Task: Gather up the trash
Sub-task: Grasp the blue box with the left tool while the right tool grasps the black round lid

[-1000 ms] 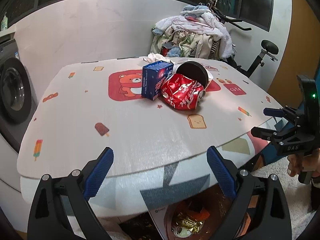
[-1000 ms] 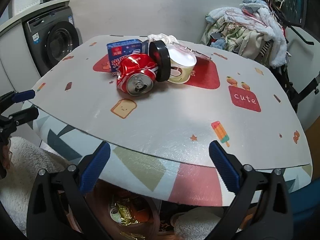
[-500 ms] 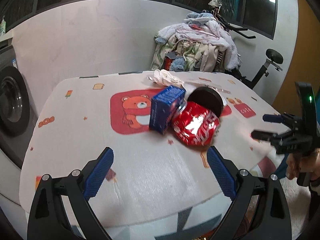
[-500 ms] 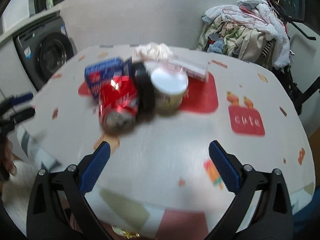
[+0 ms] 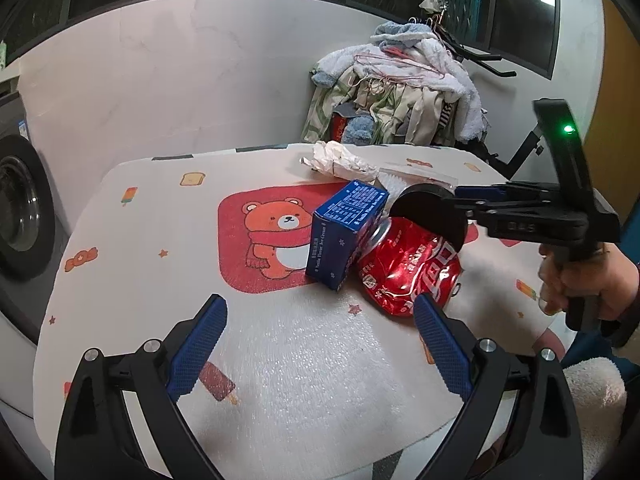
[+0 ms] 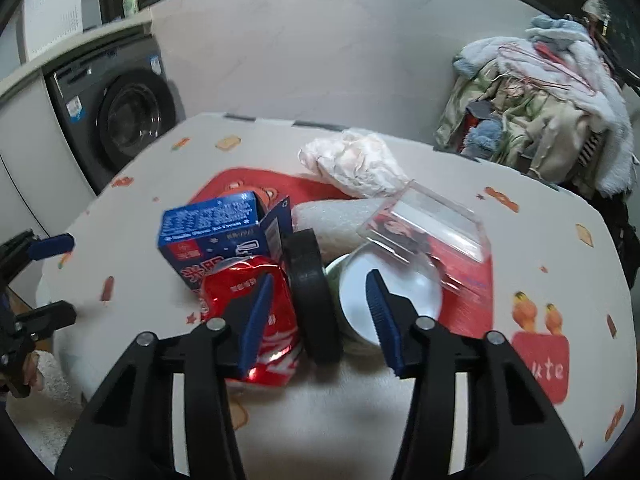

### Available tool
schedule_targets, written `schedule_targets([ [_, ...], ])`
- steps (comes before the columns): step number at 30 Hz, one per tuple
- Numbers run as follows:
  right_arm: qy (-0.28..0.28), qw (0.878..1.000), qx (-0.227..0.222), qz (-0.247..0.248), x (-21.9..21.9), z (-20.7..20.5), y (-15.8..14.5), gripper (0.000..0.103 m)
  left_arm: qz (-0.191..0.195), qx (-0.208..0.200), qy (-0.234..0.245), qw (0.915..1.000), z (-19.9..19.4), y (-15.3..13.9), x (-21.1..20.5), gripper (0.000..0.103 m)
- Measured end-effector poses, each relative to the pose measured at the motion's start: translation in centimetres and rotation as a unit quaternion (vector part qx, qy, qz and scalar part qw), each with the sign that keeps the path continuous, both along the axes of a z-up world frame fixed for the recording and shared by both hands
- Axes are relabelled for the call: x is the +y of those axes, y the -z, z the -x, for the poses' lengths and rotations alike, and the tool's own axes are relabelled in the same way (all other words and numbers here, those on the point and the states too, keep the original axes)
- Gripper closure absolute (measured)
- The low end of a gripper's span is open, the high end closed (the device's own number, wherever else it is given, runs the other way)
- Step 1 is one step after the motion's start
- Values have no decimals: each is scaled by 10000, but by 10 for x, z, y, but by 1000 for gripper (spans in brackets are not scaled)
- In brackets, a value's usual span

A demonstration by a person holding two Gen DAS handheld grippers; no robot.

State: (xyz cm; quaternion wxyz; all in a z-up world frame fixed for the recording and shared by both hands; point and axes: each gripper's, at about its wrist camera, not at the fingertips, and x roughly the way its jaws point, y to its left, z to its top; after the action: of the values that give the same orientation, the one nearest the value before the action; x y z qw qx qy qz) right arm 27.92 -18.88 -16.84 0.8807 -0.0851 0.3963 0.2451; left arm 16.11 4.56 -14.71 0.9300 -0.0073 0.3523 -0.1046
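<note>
My right tongs (image 6: 318,306), just narrowing, straddle the black lid (image 6: 314,300), not yet pinching; left tongs (image 5: 320,344) gape before it, spare.

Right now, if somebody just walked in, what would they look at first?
Probably the shiny crushed red can in the middle of the table, squeezed between a blue box and a black lid. Then the right tongs, which have just been closing around the lid, and the big clothes pile behind the table.
</note>
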Motion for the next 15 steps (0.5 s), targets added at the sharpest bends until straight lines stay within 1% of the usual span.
schedule_targets([
  [1, -64, 9999, 74, 41, 5, -3, 5, 68, 9, 24, -8, 10000, -3, 2, 1, 11],
  [2, -105, 9999, 118, 62, 7, -5, 6, 80, 22, 50, -16, 10000, -6, 3, 1, 11],
  [3, -131, 9998, 125, 64, 7, -4, 6, 80, 50, 81, -18, 10000, -10, 5, 2, 11],
  [5, -247, 9996, -10, -139, 4, 3, -3, 81, 62, 88, 6, 9999, -16, 5, 2, 11],
  [9, -319, 9983, -321, -365, -10, 17, -28, 81, -62, 79, 134, 9999, -40, 6, -4, 11],
  [15, -220, 9963, -429, -709, -30, 27, -49, 81, -275, 132, 358, 9989, -81, 11, -22, 12],
])
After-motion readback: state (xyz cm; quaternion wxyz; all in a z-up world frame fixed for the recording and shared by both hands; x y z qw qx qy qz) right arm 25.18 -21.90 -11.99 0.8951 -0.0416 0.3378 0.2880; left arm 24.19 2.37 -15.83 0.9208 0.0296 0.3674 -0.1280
